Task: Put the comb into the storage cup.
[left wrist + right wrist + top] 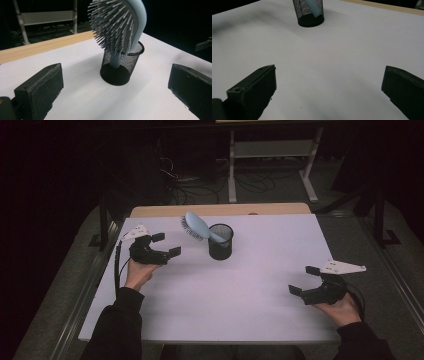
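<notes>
Light-blue hairbrush (196, 226) sits handle-down in black mesh cup (220, 242), far-centre of white counter (250, 290), head leaning left. Left gripper (166, 245) just left of the cup, jaws wide apart, empty. Right gripper (304, 280) near right edge, jaws spread, empty.

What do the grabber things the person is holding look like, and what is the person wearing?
Each hand holds a black gripper: the left gripper and the right gripper. Each has two chunky, blocky black jaws and a pale grey three-cornered plate on top. A black cable trails from the left one. The person wears dark long sleeves.
</notes>
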Motion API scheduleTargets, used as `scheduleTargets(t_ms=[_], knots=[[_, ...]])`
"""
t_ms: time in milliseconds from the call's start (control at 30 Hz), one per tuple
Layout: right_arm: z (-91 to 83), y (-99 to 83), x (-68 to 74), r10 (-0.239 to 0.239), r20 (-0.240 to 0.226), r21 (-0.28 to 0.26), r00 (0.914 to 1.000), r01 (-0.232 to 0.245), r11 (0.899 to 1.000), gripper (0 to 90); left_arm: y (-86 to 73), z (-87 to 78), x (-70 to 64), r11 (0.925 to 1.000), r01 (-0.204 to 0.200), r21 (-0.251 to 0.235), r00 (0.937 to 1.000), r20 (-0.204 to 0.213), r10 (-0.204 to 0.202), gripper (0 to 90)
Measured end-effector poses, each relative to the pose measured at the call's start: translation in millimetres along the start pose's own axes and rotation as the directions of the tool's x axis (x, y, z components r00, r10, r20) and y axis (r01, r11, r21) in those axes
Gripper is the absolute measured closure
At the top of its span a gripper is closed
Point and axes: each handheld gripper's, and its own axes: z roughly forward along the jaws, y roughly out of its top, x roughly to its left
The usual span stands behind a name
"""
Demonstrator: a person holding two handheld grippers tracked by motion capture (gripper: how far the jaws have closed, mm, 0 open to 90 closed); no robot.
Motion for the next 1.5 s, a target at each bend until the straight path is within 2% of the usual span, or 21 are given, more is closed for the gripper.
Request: scheduleTargets(t_ms=[333,567,733,900,1067,1200,1500], knots=[[0.0,-1.4,-0.4,0.003,0.001,0.006,1.0,-0.003,1.0,0.0,-12.6,-10.4,0.2,0.9998,0.012,0.015,0.9998,-0.015,-0.012,0.0],[-0.5,-1.9,-0.5,0.005,0.002,0.006,1.0,-0.005,1.0,0.0,-18.6,-23.4,-2.9,0.9998,0.008,0.016,0.9995,-0.029,-0.008,0.0],[0.3,-2.6,-0.4,0.004,0.003,0.01,1.0,-0.004,1.0,0.0,-30.5,-38.6,-1.3,0.9998,0.021,0.0,0.9984,-0.053,-0.021,0.0],[2.0,-3.8,0.0,0.0,0.003,0.023,1.0,0.0,1.0,0.0,-39.7,-47.3,0.1,0.9996,0.028,0.009,0.9973,-0.068,-0.027,0.0],[1.0,-3.6,-0.4,0.001,0.004,0.017,1.0,-0.001,1.0,0.0,-49.8,-56.4,-2.2,0.9997,0.021,-0.008,0.998,-0.06,-0.022,0.0],[0.6,-3.9,-0.6,0.0,0.005,0.018,1.0,0.0,1.0,0.0,-57.4,-62.8,-3.7,0.9998,0.01,-0.016,0.9963,-0.085,-0.012,0.0],[2.9,-4.5,-1.3,-0.001,0.004,0.027,1.0,0.0,1.0,0.0,-69.6,-76.8,-2.4,0.9984,0.018,-0.053,0.9917,-0.126,-0.025,0.0]])
